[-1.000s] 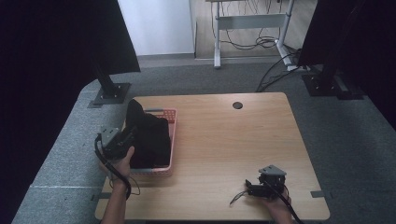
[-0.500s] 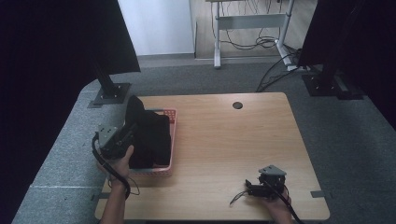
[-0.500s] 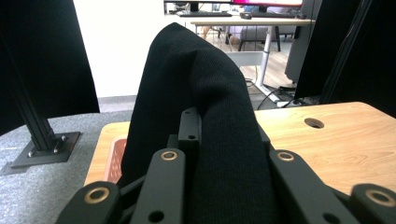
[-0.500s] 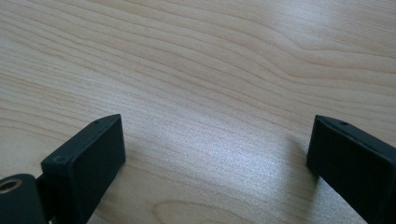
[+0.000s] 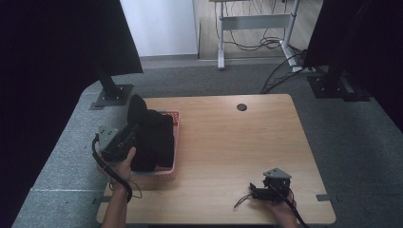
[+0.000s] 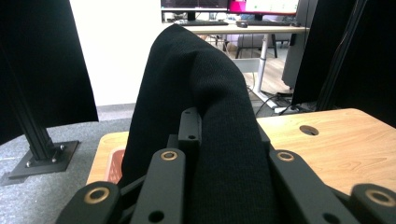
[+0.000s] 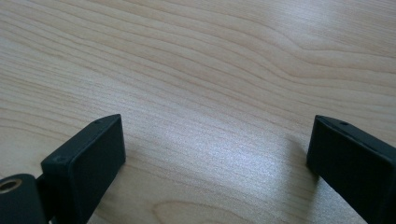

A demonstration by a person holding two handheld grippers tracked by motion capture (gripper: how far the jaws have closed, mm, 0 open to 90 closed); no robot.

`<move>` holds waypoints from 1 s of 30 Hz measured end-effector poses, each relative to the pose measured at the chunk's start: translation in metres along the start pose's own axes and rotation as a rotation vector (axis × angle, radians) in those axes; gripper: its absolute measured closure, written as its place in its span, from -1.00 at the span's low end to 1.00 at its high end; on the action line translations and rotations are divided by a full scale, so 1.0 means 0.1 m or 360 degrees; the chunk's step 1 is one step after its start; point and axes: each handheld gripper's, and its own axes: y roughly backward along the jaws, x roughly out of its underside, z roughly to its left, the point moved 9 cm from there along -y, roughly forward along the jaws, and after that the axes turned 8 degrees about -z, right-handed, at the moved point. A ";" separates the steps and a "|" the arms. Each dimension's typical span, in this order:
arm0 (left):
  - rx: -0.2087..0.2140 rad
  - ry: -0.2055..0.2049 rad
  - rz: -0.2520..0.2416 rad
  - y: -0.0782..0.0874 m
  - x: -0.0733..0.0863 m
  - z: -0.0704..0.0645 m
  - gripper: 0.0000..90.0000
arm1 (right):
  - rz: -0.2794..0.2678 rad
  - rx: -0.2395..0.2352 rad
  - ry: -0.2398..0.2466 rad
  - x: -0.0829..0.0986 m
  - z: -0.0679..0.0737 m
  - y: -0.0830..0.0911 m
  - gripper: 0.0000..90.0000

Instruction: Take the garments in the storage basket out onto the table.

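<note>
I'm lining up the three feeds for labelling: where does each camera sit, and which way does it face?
High view: above the person's side, looking forward and down on the table; forearms, left gripper and right gripper show.
Left gripper view: on the left gripper, facing across the table; its jaws clamp the black garment.
Right gripper view: on the right gripper, facing down at bare wood; its jaws stand apart.
Shared: garment, pink basket and table hole.

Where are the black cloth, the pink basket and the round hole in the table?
black cloth (image 6: pixel 196 74), left gripper view, its raised knit fold.
pink basket (image 5: pixel 175 142), high view, its right rim.
round hole (image 5: pixel 242 107), high view, its dark middle, far side of table.
</note>
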 end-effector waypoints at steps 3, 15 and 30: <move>0.0005 -0.0003 -0.0008 0.01 -0.03 -0.01 0.67 | 0.0000 0.0000 0.0000 0.00 0.00 0.00 -0.91; 0.0057 -0.0011 -0.0039 0.02 -0.16 -0.12 0.67 | 0.0000 0.0000 0.0000 0.00 0.00 0.00 -0.91; 0.0091 -0.0039 -0.0064 0.01 -0.27 -0.24 0.67 | 0.0000 0.0000 -0.0002 0.00 0.00 0.00 -0.91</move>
